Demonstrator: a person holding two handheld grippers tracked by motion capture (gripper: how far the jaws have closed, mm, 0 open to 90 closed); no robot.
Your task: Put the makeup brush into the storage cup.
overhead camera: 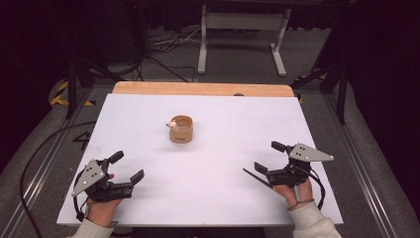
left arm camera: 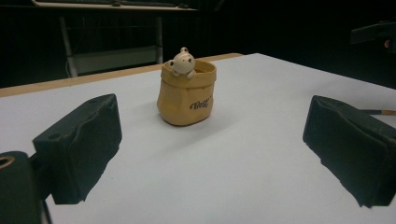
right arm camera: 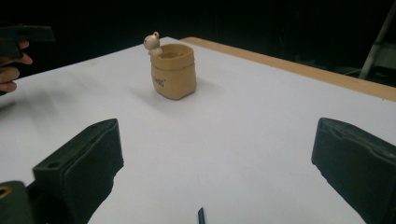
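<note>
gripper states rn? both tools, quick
Left tool: open, holding nothing, resting near the table's front edge.
Right tool: open, holding nothing; a thin dark stick lies just beside it.

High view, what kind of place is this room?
Probably a lab or recording studio: dark curtained surroundings, loose cables on the grey floor, a metal stand behind, and a white-topped wooden table holding just one small tan bear pot.

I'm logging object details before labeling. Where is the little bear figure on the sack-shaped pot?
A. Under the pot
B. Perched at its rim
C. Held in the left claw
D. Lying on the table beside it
B: the small bear figure sits at the rim of the tan sack-shaped pot, peeking over the edge, clear of both open claws.
</note>
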